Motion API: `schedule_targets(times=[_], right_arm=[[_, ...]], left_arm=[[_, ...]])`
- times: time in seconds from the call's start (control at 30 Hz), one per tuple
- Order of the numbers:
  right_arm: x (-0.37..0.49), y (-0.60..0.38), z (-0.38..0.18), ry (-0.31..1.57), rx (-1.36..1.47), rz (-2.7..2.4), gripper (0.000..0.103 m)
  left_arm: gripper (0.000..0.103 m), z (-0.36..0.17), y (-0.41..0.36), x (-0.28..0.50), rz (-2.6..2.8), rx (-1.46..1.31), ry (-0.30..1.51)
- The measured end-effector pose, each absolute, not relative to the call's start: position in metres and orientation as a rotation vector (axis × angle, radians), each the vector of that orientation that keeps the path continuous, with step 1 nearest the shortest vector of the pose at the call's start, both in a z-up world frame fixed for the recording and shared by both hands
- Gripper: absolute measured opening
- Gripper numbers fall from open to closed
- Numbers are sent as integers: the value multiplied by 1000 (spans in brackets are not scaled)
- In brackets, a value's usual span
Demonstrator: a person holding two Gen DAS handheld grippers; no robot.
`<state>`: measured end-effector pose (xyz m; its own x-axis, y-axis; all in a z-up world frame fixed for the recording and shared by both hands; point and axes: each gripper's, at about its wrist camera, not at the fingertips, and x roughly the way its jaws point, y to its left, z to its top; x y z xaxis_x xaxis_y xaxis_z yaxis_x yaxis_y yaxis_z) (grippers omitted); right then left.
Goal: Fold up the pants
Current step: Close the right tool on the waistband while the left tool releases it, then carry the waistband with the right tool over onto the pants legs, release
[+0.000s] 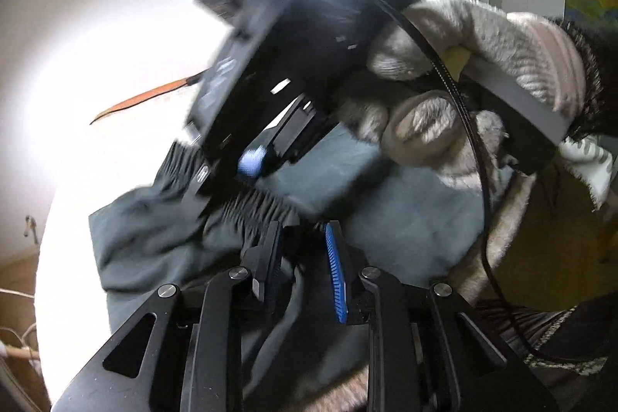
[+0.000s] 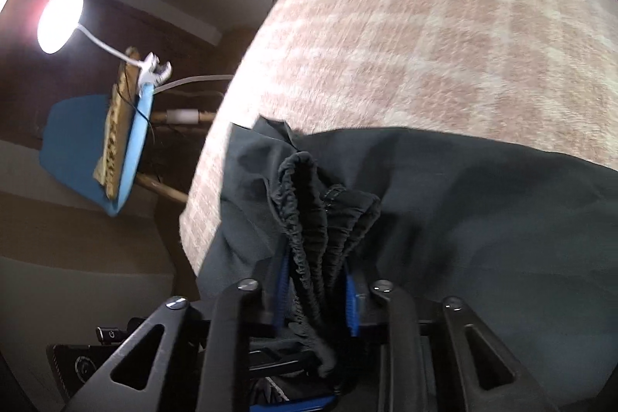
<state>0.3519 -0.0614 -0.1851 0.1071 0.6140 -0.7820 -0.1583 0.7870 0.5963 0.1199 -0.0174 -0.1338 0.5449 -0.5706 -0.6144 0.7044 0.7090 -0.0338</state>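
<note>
The dark teal pants lie bunched at the near edge of a bed. In the right wrist view my right gripper is shut on the gathered elastic waistband, which fills the gap between its blue pads. In the left wrist view my left gripper sits over the pants just below the blurred right gripper. A fold of cloth runs between the left gripper's fingers along the left one. The ribbed blue pad on the right stands bare, with a dark gap beside it.
A beige checked blanket covers the bed beyond the pants. A person's hand in a fuzzy grey glove holds the right gripper, with a black cable looping past. Left of the bed stand a blue chair and a lit clip lamp.
</note>
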Motion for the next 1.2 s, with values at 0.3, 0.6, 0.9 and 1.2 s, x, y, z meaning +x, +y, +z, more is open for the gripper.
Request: schedule_targets(times=[0.3,0.6,0.9,1.2], right_arm=[[329,-128,-167,1253,552,553,17],[305,-192,-153,1217,603,448,17],[273,-263,-135,1187,586,340,17],[241,-342,-127,1160,602,199,17]], left_arm=[[31,-116,67,123,-612,50,671],[31,-114,53,139,-665,49,728],[32,-136,15,147,-712,75,822],[32,-123,-15,152,-748,84,819]])
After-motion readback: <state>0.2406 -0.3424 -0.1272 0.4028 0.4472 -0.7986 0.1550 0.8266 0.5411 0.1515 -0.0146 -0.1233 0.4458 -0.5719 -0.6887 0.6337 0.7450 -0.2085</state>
